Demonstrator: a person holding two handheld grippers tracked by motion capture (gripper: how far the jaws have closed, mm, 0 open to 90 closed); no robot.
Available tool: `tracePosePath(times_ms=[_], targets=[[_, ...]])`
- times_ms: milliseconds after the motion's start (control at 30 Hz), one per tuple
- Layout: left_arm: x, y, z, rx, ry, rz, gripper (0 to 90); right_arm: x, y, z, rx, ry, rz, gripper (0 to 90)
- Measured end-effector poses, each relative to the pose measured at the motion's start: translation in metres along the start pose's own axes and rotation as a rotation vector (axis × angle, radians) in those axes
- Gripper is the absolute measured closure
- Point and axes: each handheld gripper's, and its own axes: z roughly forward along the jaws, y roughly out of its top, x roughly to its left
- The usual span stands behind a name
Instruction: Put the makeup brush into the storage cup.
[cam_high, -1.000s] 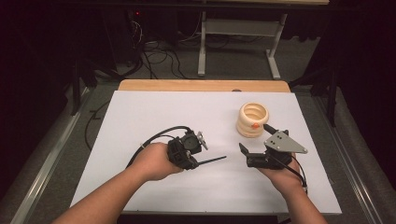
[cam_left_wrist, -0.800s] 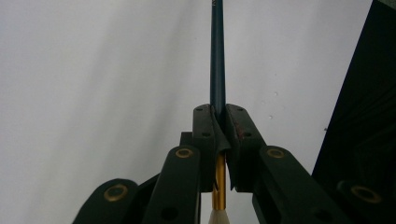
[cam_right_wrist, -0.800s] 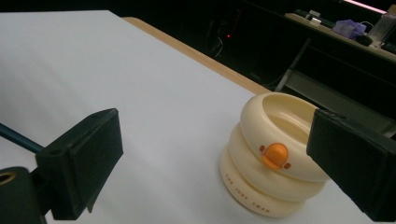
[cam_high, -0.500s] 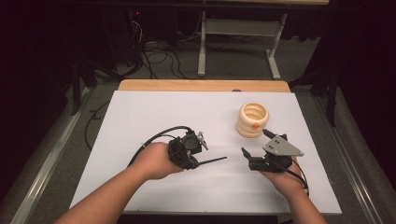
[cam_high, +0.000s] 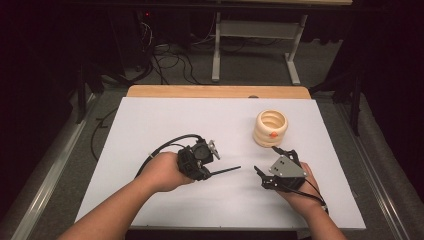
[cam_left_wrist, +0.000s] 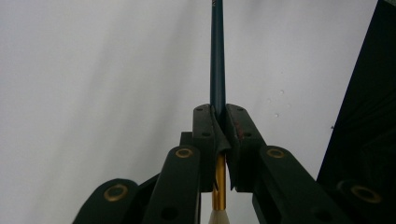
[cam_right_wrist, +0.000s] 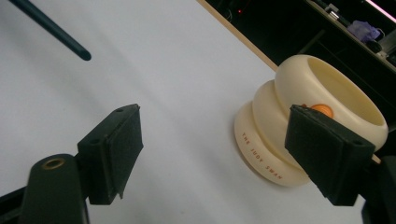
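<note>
My left gripper is shut on a thin dark teal brush, whose handle points right across the white table. In the left gripper view the jaws pinch the brush just above its gold ferrule and pale tip. My right gripper hovers low at the right, open; its jaws have just been closing with nothing between them. A cream ribbed pot with a small orange thing on its rim stands just beyond it. In the right gripper view the pot lies behind the right pad, and the brush end shows at upper left.
The white table top has a wooden strip along its far edge. Beyond it stand a metal frame and cables on the dark floor. Grey rails run along both sides of the table.
My right gripper has sunk toward the table and drawn slightly nearer the person, with its jaws narrower than before. The left gripper and brush have kept still.
</note>
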Motion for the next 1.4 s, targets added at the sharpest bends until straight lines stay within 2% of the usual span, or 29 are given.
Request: tracePosePath(times_ms=[33, 67, 167, 200, 233, 267, 300, 333, 367, 400, 567, 600, 767, 800, 900, 1167, 1233, 1267, 1367, 1400], targets=[[0.0, 0.0, 0.0, 0.0, 0.0, 0.0, 83.3, 0.0, 0.0, 0.0, 0.0, 0.0, 0.0, 21.1], [0.0, 0.0, 0.0, -0.001, -0.001, 0.0, 83.3, 0.002, 0.0, 0.001, 0.003, -0.003, -0.025, 22.0], [0.0, 0.001, 0.0, 0.0, -0.001, 0.002, 83.3, 0.004, 0.0, 0.001, 0.004, -0.002, -0.049, 23.7], [0.0, 0.001, 0.001, 0.003, -0.002, 0.001, 83.3, 0.006, 0.0, 0.001, 0.003, -0.008, -0.077, 25.7], [0.0, 0.001, 0.001, 0.003, -0.002, 0.001, 83.3, 0.006, 0.0, 0.001, 0.003, -0.008, -0.077, 25.7], [0.0, 0.001, 0.001, 0.004, -0.004, -0.002, 83.3, 0.009, 0.0, 0.002, 0.006, -0.01, -0.101, 27.5], [0.0, 0.001, 0.001, 0.004, -0.004, -0.002, 83.3, 0.009, 0.0, 0.002, 0.006, -0.01, -0.101, 27.5], [0.0, 0.001, 0.001, 0.006, -0.006, -0.003, 83.3, 0.012, 0.001, 0.002, 0.006, -0.01, -0.137, 29.3], [0.0, 0.001, 0.001, 0.006, -0.006, -0.003, 83.3, 0.012, 0.001, 0.002, 0.006, -0.01, -0.137, 29.3], [0.0, 0.001, 0.001, 0.007, -0.007, -0.004, 83.3, 0.014, 0.001, 0.002, 0.01, -0.002, -0.174, 30.6], [0.0, 0.002, 0.001, 0.01, -0.009, -0.003, 83.3, 0.021, 0.002, 0.003, 0.01, -0.001, -0.22, 34.1], [-0.001, 0.002, 0.001, 0.01, -0.01, -0.004, 83.3, 0.023, 0.002, 0.004, 0.011, -0.005, -0.248, 35.8], [-0.001, 0.003, 0.002, 0.015, -0.007, 0.0, 83.3, 0.028, 0.002, 0.004, 0.013, -0.005, -0.264, 38.7], [-0.002, 0.004, 0.002, 0.019, -0.006, 0.004, 83.3, 0.028, 0.003, 0.005, 0.006, 0.0, -0.292, 39.2], [-0.002, 0.005, 0.001, 0.021, -0.005, 0.006, 83.3, 0.029, 0.003, 0.005, 0.01, 0.001, -0.296, 39.6], [-0.003, 0.01, 0.0, 0.039, -0.007, 0.009, 83.3, 0.035, 0.004, 0.004, -0.002, -0.005, -0.345, 45.6], [-0.004, 0.011, 0.0, 0.04, -0.007, 0.011, 83.3, 0.036, 0.005, 0.004, -0.004, -0.005, -0.359, 46.6], [-0.004, 0.011, 0.0, 0.04, -0.008, 0.011, 83.3, 0.037, 0.006, 0.003, 0.0, -0.003, -0.39, 46.8], [-0.004, 0.011, 0.0, 0.036, 0.001, 0.009, 83.3, 0.039, 0.006, 0.002, -0.002, -0.01, -0.389, 48.2], [-0.004, 0.011, -0.001, 0.037, 0.002, 0.006, 83.3, 0.04, 0.006, 0.003, -0.005, -0.002, -0.403, 49.2]])
